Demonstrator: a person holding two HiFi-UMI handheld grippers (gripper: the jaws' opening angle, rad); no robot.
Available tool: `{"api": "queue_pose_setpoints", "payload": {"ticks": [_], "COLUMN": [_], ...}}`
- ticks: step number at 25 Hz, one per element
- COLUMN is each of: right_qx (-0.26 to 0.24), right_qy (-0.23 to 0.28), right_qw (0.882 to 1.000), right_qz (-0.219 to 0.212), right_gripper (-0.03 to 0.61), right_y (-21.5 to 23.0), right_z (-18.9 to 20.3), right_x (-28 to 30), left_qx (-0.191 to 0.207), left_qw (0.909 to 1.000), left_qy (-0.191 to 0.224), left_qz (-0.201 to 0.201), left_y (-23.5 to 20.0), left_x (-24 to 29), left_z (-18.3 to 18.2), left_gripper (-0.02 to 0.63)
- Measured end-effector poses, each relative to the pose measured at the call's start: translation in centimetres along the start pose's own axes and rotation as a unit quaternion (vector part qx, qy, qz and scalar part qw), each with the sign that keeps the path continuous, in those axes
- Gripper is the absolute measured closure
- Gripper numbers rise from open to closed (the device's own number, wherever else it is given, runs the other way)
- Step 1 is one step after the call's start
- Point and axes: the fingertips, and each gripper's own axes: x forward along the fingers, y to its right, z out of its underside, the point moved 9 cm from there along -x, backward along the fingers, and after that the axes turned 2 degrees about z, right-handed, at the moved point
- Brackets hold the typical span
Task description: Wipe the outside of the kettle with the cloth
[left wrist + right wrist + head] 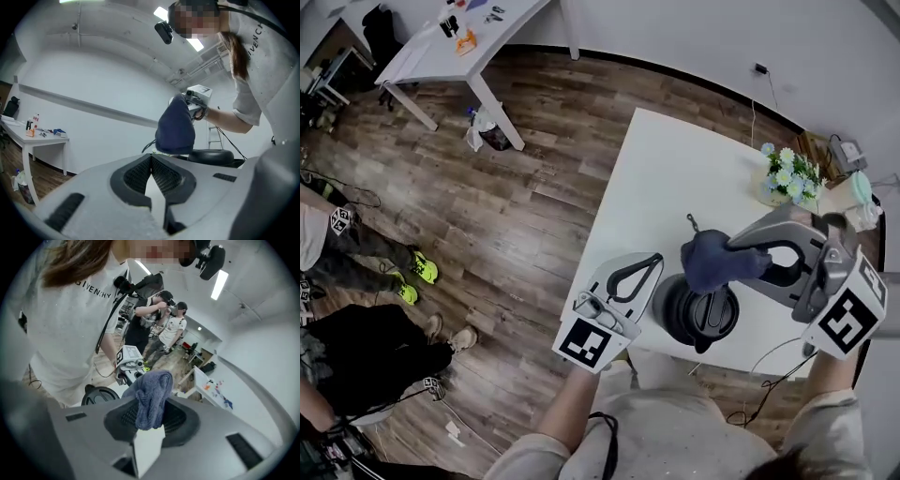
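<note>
Standing upright near the white table's (675, 178) front edge: black kettle (692, 314), long axis vertical, spout apparently toward the person. Right gripper (739, 260) pinches the dark blue cloth (708, 261) just above the lid. Left gripper (654, 263) jaws pressed together, empty, just left of the kettle.

The cloth (711, 260) hides the far rim of the kettle (696, 317). Things on the far table (422, 58) — too small to name.

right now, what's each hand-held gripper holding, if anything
Left hand-held gripper: shut, nothing between its jaws.
Right hand-held gripper: shut on the crumpled dark blue cloth.
</note>
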Motion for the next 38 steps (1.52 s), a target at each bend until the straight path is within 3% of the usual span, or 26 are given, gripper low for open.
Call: {"api": "queue_pose_setpoints", "payload": {"ticks": [3,5,9,13,18,21,24,25,27,31,34,36,38], "right_qx": [-0.015,-0.016,-0.021,-0.001,0.044,0.022,0.003,0.000,-0.003,-0.005,-0.012,-0.023,-0.048], "right_qy": [-0.016,-0.030,-0.085,-0.150,-0.215,-0.241,-0.245,-0.239,-0.210,-0.149,-0.104,-0.090,-0.124], "right_qw": [0.993,0.981,0.944,0.898,0.837,0.817,0.806,0.808,0.831,0.909,0.957,0.978,0.985], "right_qz": [-0.112,-0.191,-0.318,-0.414,-0.501,-0.523,-0.539,-0.538,-0.515,-0.390,-0.271,-0.185,-0.108], "right_gripper": [0.508,0.508,0.508,0.508,0.508,0.508,0.508,0.508,0.508,0.508,0.508,0.508,0.508], "right_y": [-0.1,-0.5,-1.3,-1.9,-3.1,-3.7,-5.3,-5.5,-4.7,-0.7,1.6,1.8,0.6], "right_z": [-0.4,-0.7,-0.8,0.1,2.2,3.5,4.3,4.3,3.8,2.5,0.1,-1.5,-1.9], "right_x": [4.5,7.4,12.4,16.0,19.5,21.8,23.7,23.8,23.1,18.1,12.4,8.9,6.5], "left_qx": [0.005,0.010,0.021,0.013,-0.002,-0.015,-0.019,-0.024,-0.041,-0.047,-0.039,-0.021,-0.005], "left_qw": [0.9999,0.9996,0.9985,0.9981,0.9960,0.9943,0.9918,0.9914,0.9925,0.9972,0.9987,0.9994,0.9996], "left_qy": [0.000,-0.004,-0.034,-0.056,-0.090,-0.105,-0.127,-0.128,-0.114,-0.044,0.017,0.028,0.022], "left_qz": [-0.014,-0.026,-0.037,-0.023,-0.004,-0.004,-0.006,-0.006,-0.014,-0.037,-0.027,-0.005,0.015], "left_y": [0.0,-0.2,-0.2,0.0,0.2,0.1,0.2,0.1,-0.4,-1.3,-1.3,-0.7,-0.2], "left_x": [-0.8,-1.8,-3.5,-3.7,-3.1,-3.2,-3.5,-3.5,-3.8,-3.7,-3.1,-3.1,-3.2], "left_z": [-0.3,0.2,2.2,4.9,8.0,9.9,11.8,12.1,11.7,7.3,1.6,-1.2,-2.4], "left_gripper": [0.607,0.607,0.607,0.607,0.607,0.607,0.607,0.607,0.607,0.607,0.607,0.607,0.607]}}
